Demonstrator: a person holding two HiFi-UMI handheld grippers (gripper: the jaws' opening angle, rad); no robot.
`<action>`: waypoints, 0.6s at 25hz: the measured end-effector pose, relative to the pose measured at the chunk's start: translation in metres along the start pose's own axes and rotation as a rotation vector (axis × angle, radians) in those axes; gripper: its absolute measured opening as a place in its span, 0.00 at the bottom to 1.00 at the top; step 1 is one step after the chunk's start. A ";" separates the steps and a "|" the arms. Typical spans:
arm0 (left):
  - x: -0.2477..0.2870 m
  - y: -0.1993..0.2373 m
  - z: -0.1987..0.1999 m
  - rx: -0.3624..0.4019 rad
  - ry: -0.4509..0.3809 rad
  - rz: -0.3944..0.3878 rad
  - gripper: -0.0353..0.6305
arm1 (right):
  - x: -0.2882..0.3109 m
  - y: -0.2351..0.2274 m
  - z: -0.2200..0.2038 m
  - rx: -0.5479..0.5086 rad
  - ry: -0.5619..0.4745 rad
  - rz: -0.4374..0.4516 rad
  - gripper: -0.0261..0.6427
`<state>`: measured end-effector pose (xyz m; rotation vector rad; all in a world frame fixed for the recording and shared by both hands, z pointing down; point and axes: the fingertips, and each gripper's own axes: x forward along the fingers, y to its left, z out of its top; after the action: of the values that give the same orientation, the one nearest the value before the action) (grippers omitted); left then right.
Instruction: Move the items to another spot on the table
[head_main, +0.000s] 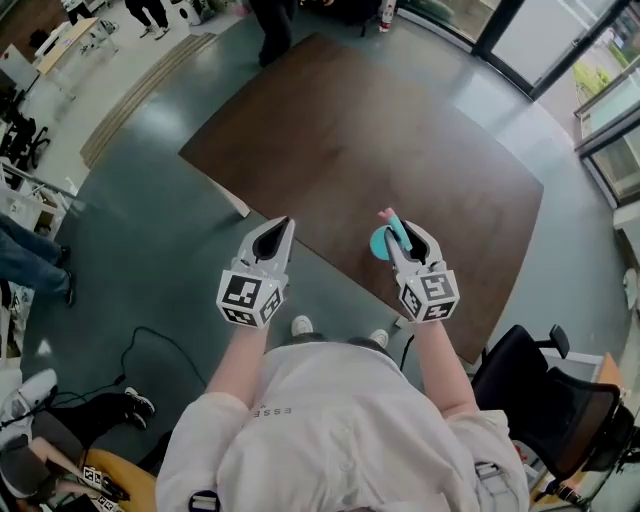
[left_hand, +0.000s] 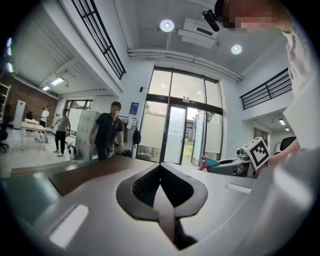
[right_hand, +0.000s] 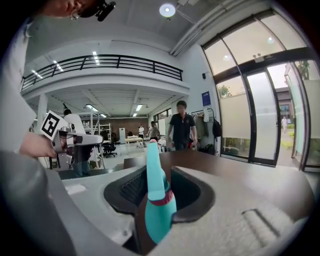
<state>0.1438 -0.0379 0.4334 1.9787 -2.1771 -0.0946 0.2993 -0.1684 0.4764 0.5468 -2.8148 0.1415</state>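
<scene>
A teal, bottle-shaped item (right_hand: 157, 197) with a red band and a pink tip stands upright between the jaws of my right gripper (right_hand: 159, 171), which is shut on it. In the head view this item (head_main: 381, 240) hangs over the near edge of the brown table (head_main: 380, 140), in the right gripper (head_main: 402, 234). My left gripper (head_main: 283, 224) is level with it further left, past the table's corner and over the floor. Its jaws (left_hand: 160, 167) are shut with nothing in them. The left gripper view shows the teal item (left_hand: 213, 161) off to the right.
A person in dark clothes (left_hand: 107, 135) stands at the table's far side. A black office chair (head_main: 545, 395) sits at my right by the table's near corner. Cables (head_main: 150, 345) lie on the floor at left. Glass doors (left_hand: 175, 132) are beyond the table.
</scene>
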 end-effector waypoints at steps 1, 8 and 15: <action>-0.012 0.019 0.003 0.001 -0.009 0.029 0.08 | 0.015 0.015 0.004 -0.006 -0.003 0.024 0.22; -0.097 0.127 0.010 -0.033 -0.063 0.237 0.08 | 0.105 0.120 0.021 -0.036 0.014 0.179 0.22; -0.158 0.209 0.006 -0.085 -0.092 0.396 0.08 | 0.186 0.205 0.043 -0.083 0.024 0.330 0.22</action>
<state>-0.0485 0.1396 0.4489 1.4926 -2.5300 -0.2174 0.0446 -0.0511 0.4782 0.0590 -2.8495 0.0929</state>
